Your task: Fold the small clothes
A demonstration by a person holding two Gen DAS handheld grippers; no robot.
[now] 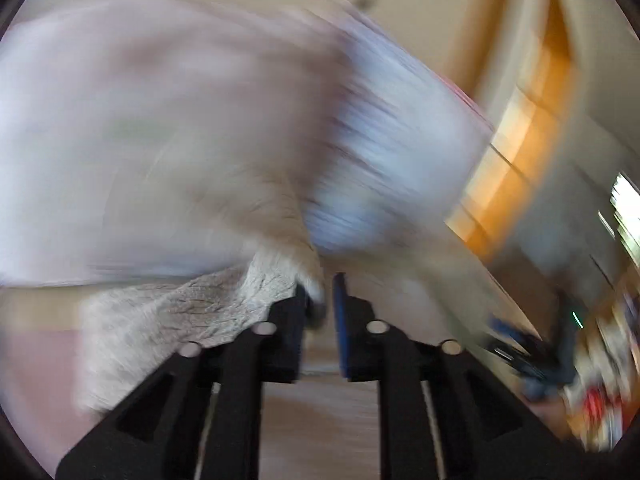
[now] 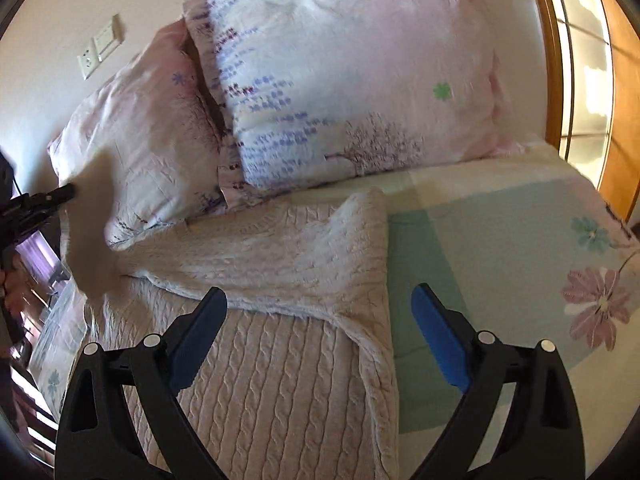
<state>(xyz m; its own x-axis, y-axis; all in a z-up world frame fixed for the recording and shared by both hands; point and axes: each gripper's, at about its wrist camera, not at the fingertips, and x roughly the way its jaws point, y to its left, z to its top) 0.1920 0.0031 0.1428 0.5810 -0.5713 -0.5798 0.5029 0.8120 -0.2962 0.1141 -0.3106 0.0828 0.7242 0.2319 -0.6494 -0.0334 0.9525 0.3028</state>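
Note:
A cream cable-knit sweater (image 2: 280, 360) lies on the bed, one part folded over across its upper half. My right gripper (image 2: 320, 336) is open and empty, hovering just above the sweater's lower body. My left gripper (image 1: 322, 300) is shut on a piece of the cream knit (image 1: 200, 312), which hangs to its left; that view is heavily motion-blurred. In the right wrist view the left gripper (image 2: 66, 193) shows at the far left edge, holding a blurred piece of the sweater (image 2: 96, 232) lifted off the bed.
Two pink floral pillows (image 2: 340, 80) lean against the wall behind the sweater. The floral bedsheet (image 2: 500, 240) extends to the right. A wooden door frame (image 2: 624, 120) stands at the far right. Wall sockets (image 2: 98, 46) are at upper left.

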